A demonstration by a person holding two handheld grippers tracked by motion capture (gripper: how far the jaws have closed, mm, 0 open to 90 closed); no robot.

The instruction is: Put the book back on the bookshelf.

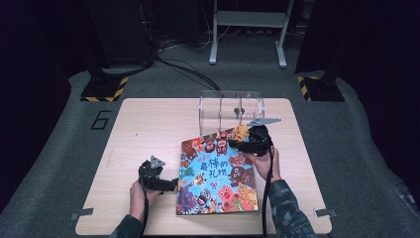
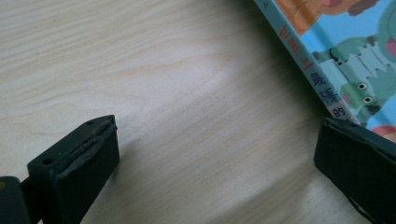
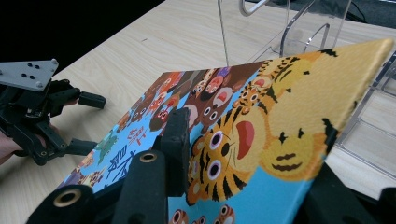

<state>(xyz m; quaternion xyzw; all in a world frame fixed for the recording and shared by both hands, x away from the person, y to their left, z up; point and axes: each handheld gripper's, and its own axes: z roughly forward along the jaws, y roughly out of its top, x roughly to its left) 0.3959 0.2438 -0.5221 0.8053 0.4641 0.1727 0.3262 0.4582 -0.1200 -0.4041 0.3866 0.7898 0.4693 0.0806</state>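
High view: right hand-held gripper (image 1: pixel 236 145) clamps colourful animal-print picture book (image 1: pixel 218 173) right of centre frame; left hand-held gripper (image 1: pixel 174 184) gapes wide, empty, lower left beside book, pale wooden worktop (image 1: pixel 148 129).

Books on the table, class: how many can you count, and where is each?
1. A colourful animal-covered picture book lies on the light wooden table, right of centre, before the clear acrylic rack. The right gripper clamps its far edge; the open left gripper waits beside its spine.

The tabletop (image 1: pixel 148 129) is showing pale matt wood grain; the book (image 1: pixel 218 173) is gleaming glossy; the rack (image 1: pixel 232 111) is looking clear plastic.
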